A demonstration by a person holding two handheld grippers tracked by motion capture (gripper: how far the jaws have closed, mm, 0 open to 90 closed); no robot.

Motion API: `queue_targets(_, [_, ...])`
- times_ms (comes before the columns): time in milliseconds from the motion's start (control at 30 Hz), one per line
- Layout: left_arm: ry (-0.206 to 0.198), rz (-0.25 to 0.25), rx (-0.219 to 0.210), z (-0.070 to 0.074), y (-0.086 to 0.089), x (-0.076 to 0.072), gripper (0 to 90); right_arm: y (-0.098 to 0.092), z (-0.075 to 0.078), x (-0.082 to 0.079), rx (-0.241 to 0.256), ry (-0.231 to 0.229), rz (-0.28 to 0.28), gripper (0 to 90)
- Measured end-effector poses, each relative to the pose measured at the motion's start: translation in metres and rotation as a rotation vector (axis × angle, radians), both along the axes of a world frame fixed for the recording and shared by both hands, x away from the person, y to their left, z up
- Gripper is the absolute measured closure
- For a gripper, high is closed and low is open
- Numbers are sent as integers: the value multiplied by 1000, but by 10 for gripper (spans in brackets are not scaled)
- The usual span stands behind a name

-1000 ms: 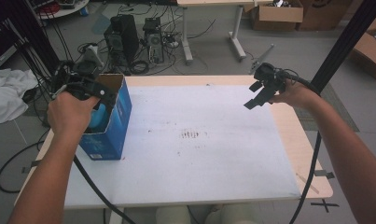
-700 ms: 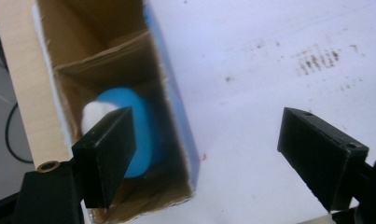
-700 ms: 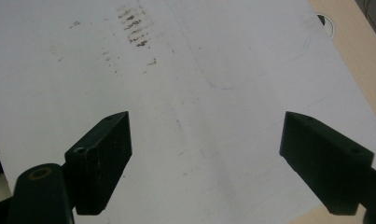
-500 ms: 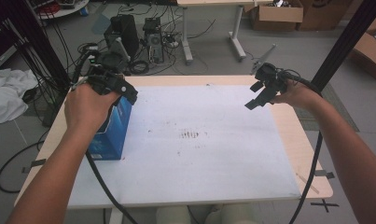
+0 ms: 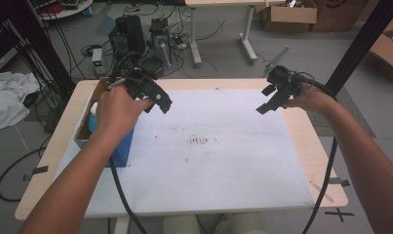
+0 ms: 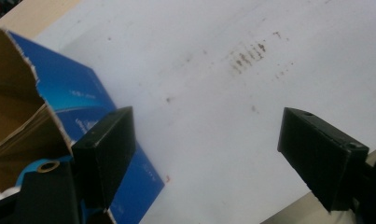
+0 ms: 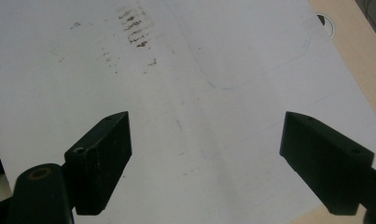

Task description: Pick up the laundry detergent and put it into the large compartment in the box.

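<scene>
The left gripper (image 5: 157, 100) hung above the open blue box (image 5: 120, 146) at the table's (image 5: 52, 146) left edge, jaws spread wide and empty, while across the stained white sheet (image 5: 208, 161) the right gripper (image 5: 272, 97) hovered likewise agape, holding nothing.

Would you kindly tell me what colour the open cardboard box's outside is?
Blue, with a brown inside; the box shows best in the left gripper view.
</scene>
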State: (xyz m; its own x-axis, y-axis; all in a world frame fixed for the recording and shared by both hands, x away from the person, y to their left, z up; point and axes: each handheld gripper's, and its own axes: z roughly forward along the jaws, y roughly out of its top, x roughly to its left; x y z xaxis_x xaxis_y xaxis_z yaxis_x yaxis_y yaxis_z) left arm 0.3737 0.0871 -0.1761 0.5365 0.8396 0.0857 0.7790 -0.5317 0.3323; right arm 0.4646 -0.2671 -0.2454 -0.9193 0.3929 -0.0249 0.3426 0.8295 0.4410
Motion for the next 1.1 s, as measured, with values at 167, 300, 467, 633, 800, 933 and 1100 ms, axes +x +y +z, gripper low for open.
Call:
queue_targets(167, [-3, -68, 14, -4, -17, 1, 203, 0, 0, 0, -4, 2, 0, 167])
queue_targets(300, [-3, -135, 32, -6, -28, 1, 202, 0, 0, -1, -5, 3, -2, 167])
queue_targets(467, [7, -218, 58, -9, -42, -2, 200, -1, 2, -4, -9, 6, -8, 168])
queue_targets(633, [18, -310, 71, -14, -58, -11, 202, -1, 2, -4, -12, 7, -9, 168])
queue_targets(800, [13, -391, 88, -19, -72, -18, 204, 1, 1, -5, -16, 8, -4, 170])
queue_targets(933, [16, -433, 100, -22, -81, -21, 203, 1, 2, -5, -16, 6, -5, 169])
queue_targets(1100, [33, -476, 97, -28, -89, -22, 204, 1, 0, -3, -17, 7, -4, 169])
